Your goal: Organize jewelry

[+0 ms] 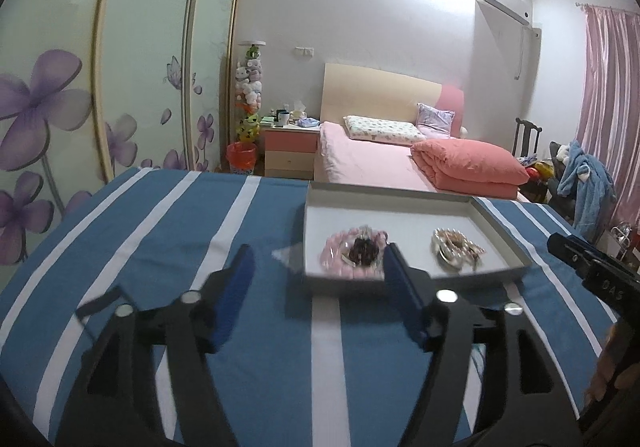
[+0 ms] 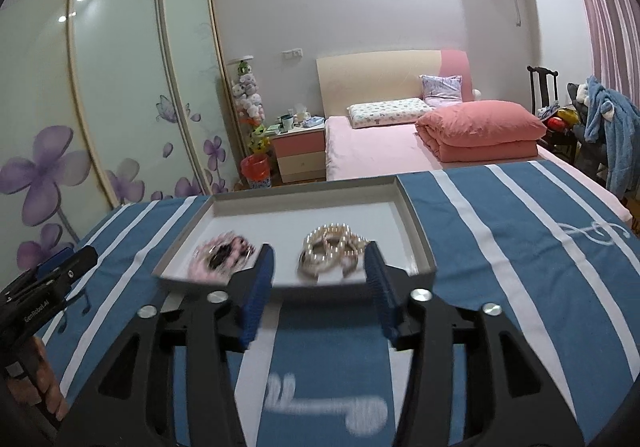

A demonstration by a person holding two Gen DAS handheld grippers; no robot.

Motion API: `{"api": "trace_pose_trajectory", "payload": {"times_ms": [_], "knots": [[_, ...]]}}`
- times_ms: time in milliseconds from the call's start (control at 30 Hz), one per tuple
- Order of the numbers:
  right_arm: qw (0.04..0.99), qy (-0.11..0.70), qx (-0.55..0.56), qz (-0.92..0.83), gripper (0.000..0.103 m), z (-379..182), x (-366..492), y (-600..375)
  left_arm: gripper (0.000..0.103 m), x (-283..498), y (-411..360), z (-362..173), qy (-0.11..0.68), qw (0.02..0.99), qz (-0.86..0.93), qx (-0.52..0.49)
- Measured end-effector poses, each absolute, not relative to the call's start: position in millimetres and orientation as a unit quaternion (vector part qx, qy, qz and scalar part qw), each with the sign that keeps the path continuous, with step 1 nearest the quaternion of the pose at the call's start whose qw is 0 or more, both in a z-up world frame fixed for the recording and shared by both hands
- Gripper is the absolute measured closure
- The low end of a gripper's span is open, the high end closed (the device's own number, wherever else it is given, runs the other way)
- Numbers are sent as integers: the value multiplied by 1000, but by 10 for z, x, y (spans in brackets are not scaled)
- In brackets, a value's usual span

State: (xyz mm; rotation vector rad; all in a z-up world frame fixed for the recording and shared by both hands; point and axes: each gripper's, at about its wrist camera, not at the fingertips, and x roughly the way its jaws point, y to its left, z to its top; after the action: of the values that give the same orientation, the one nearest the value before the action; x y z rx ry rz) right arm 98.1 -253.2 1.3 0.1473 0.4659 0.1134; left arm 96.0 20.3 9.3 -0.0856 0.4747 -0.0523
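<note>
Both of my tools hang over the blue cloth with white stripes (image 1: 160, 231) covering the tabletop: the left hand-held gripper (image 1: 316, 279) spread wide, the right hand-held gripper (image 2: 320, 279) parted about halfway, neither holding anything. One shallow grey-white tray (image 2: 416, 235) lies ahead with two jewelry heaps inside, a pink bead pile with a dark piece (image 1: 354, 251) and a pearl strand pile (image 2: 332, 251), apart from each other. Beyond I see one bed (image 1: 372, 167), one folded pink quilt (image 1: 472, 167), two pillows and a wardrobe with purple flowers (image 1: 44, 107).
</note>
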Motion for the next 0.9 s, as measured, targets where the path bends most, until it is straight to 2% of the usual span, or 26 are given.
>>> {"api": "trace_pose_trajectory", "payload": {"times_ms": [33, 167, 200, 333, 400, 900], "knots": [[969, 228, 73, 55, 44, 18, 898, -2526, 29, 866, 218, 82, 233, 971, -27, -43], [972, 218, 74, 49, 33, 14, 669, -2537, 10, 604, 221, 65, 223, 974, -21, -40], [972, 215, 77, 48, 28, 8, 613, -2531, 8, 544, 212, 64, 220, 975, -20, -38], [974, 208, 68, 50, 8, -28, 455, -2513, 4, 391, 154, 68, 213, 977, -21, -26], [977, 200, 52, 50, 3, -29, 397, -2465, 4, 337, 125, 67, 211, 977, -21, -19], [988, 144, 35, 42, 2, -166, -61, -2451, 4, 115, 53, 33, 201, 979, -12, -15]]}}
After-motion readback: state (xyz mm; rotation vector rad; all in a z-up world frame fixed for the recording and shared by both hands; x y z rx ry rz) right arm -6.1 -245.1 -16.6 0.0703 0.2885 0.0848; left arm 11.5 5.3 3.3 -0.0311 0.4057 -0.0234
